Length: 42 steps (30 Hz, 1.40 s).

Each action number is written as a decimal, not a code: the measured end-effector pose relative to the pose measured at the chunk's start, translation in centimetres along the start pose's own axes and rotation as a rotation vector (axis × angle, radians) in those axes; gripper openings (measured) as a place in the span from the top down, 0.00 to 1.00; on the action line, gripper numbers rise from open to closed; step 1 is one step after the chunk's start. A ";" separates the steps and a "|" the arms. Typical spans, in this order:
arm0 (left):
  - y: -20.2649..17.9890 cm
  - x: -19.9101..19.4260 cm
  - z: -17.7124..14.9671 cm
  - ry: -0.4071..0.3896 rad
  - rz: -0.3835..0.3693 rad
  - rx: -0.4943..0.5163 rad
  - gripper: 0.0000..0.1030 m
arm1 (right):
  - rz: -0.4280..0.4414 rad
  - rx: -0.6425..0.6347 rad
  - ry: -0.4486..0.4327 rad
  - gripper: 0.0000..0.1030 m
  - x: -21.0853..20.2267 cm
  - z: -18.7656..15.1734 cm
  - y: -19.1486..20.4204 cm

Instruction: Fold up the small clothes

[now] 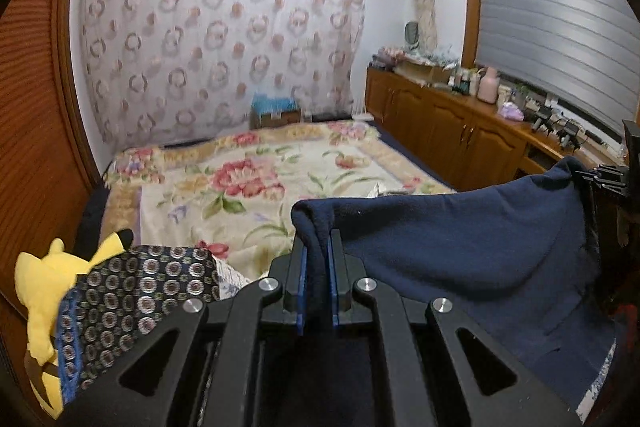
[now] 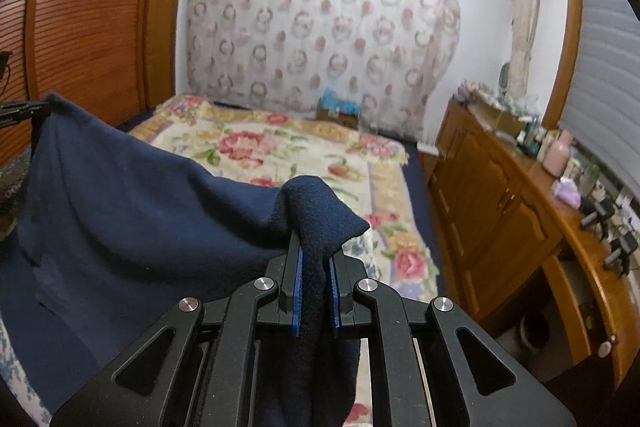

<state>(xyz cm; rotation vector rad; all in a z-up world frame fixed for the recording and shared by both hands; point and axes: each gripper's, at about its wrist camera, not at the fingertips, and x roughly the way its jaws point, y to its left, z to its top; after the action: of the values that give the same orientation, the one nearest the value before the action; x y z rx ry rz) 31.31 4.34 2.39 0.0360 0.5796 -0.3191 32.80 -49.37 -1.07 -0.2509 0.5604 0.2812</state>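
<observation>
A navy blue fleece garment (image 1: 460, 247) hangs stretched between both grippers above the bed. My left gripper (image 1: 318, 247) is shut on one corner of it, with cloth bunched between the blue pads. My right gripper (image 2: 316, 255) is shut on the other corner (image 2: 320, 211), which folds over the fingertips. In the left wrist view the right gripper (image 1: 608, 179) shows at the far right edge, holding the cloth. In the right wrist view the left gripper (image 2: 20, 109) shows at the far left. The garment (image 2: 140, 207) sags in the middle.
A bed with a floral blanket (image 1: 248, 183) lies ahead. A yellow plush toy (image 1: 44, 279) and a patterned dark cloth (image 1: 136, 291) lie at the left. A wooden cabinet (image 2: 500, 203) with clutter runs along the right. A louvred wardrobe (image 2: 92, 15) stands at the left.
</observation>
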 end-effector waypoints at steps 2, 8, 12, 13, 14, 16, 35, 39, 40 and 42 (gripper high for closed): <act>-0.1 1.8 0.0 0.035 0.003 -0.001 0.94 | 0.010 0.013 0.027 0.92 1.5 -0.3 -0.3; -0.4 5.6 -0.7 0.115 0.004 0.004 0.94 | 0.041 0.061 0.116 0.92 6.1 -1.6 -1.4; -0.2 7.1 -1.1 0.149 0.004 -0.003 0.94 | 0.054 0.080 0.150 0.92 7.9 -2.5 -1.6; -0.2 7.4 -1.3 0.157 0.004 -0.005 0.94 | 0.057 0.083 0.156 0.92 8.2 -2.7 -1.7; -0.2 7.7 -1.3 0.164 0.004 -0.007 0.94 | 0.058 0.086 0.161 0.92 8.4 -2.8 -1.6; -0.1 8.3 -1.3 0.188 0.000 -0.012 0.93 | 0.063 0.093 0.170 0.92 8.8 -2.9 -1.7; -3.5 4.2 -5.1 0.239 -0.074 0.005 0.46 | 0.018 0.168 0.151 0.48 2.7 -5.1 0.1; -4.2 3.3 -7.5 0.275 -0.059 0.011 0.45 | 0.017 0.172 0.188 0.48 1.2 -7.4 1.3; -4.4 3.1 -8.1 0.281 -0.055 0.013 0.45 | 0.015 0.178 0.196 0.48 1.0 -7.8 1.5; -4.6 2.6 -9.2 0.293 -0.052 0.011 0.45 | 0.016 0.197 0.215 0.48 0.6 -9.0 1.9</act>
<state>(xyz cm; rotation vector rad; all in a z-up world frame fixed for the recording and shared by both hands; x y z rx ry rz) 27.02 0.41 -6.46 0.0792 0.8704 -0.3707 28.30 -50.25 -9.06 -0.0860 0.7982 0.2134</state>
